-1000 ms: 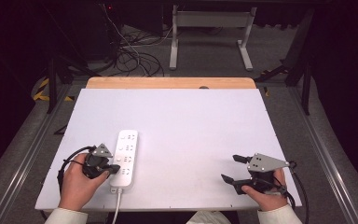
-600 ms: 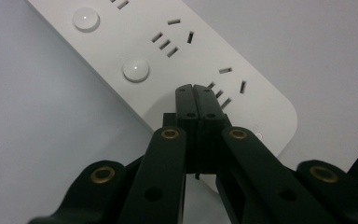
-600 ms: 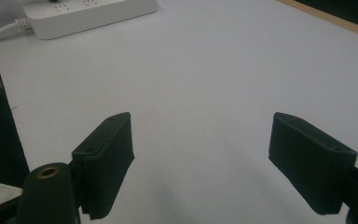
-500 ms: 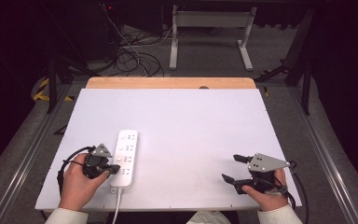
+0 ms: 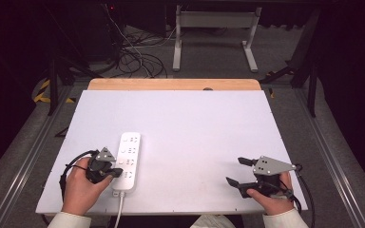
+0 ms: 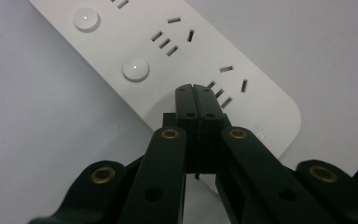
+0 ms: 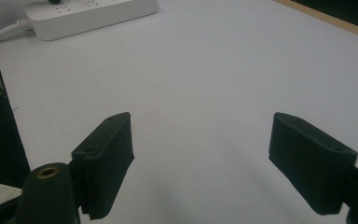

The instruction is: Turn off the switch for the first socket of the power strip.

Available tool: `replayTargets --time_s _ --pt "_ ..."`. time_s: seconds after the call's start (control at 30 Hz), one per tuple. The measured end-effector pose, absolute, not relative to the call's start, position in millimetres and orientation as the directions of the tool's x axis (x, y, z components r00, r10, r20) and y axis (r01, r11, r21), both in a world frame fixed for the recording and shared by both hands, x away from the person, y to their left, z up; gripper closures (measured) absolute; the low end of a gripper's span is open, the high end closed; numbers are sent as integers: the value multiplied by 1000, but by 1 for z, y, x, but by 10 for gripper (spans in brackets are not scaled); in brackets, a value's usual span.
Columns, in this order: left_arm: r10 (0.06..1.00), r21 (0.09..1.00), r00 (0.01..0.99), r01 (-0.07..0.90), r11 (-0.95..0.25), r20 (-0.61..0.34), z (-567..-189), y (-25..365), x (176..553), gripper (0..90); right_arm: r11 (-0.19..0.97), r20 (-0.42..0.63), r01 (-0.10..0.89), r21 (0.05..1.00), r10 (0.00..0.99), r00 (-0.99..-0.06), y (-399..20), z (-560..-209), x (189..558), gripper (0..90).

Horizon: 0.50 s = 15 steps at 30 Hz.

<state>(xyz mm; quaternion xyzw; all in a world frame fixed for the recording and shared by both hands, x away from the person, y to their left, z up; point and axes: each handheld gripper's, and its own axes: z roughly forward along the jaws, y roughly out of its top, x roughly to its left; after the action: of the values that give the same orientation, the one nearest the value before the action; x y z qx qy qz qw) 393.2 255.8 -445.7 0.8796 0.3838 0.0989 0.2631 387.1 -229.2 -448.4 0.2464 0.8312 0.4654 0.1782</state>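
White power strip (image 5: 127,161) lies flat on the white table (image 5: 190,133), near the front-left corner, long axis running roughly front to back, its white cable (image 5: 120,216) leaving the near end and dropping over the table's front edge. Left gripper (image 5: 115,172) is held in the left hand (image 5: 80,186) just beside the strip's left side, tips over the strip's near half. In the left gripper view the 2 jaws are pressed fully together with nothing between them, and the left gripper (image 6: 196,93) tips sit over the strip (image 6: 177,60) face next to a socket cluster near the rounded end; 2 round buttons (image 6: 135,69) show further along the strip; can't tell if the tips actually touch the plastic. Right gripper (image 5: 235,172) is in the right hand (image 5: 273,197) at the front-right of the table, well apart from the strip, jaws pointing left toward it. Right gripper view: jaws wide apart, right gripper (image 7: 200,154) holding nothing, bare table between the pads (image 7: 107,158), strip (image 7: 93,14) far off at top left with its cable (image 7: 0,37) curving away.
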Motion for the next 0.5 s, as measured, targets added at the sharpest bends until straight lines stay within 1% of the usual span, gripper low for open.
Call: replayTargets --time_s 0.03,0.1,0.13,0.2,0.5 --pt "717 577 692 620 -531 -85 -446 259 393 900 446 -66 243 862 574 -816 -229 -449 387 221" --pt "712 570 698 618 -542 -80 -445 260 393 900 444 -65 242 862 572 -818 -229 -448 387 221" --pt "718 567 693 616 -547 -60 -443 259 391 900 444 -65 241 863 572 -818 -229 -448 387 221" --pt "708 595 704 596 -539 -64 -433 257 387 900 441 -66 243 864 578 -813 -230 -449 388 221" --pt "697 632 716 562 -534 -47 -415 256 378 900 443 -61 248 862 575 -816 -229 -450 388 221"
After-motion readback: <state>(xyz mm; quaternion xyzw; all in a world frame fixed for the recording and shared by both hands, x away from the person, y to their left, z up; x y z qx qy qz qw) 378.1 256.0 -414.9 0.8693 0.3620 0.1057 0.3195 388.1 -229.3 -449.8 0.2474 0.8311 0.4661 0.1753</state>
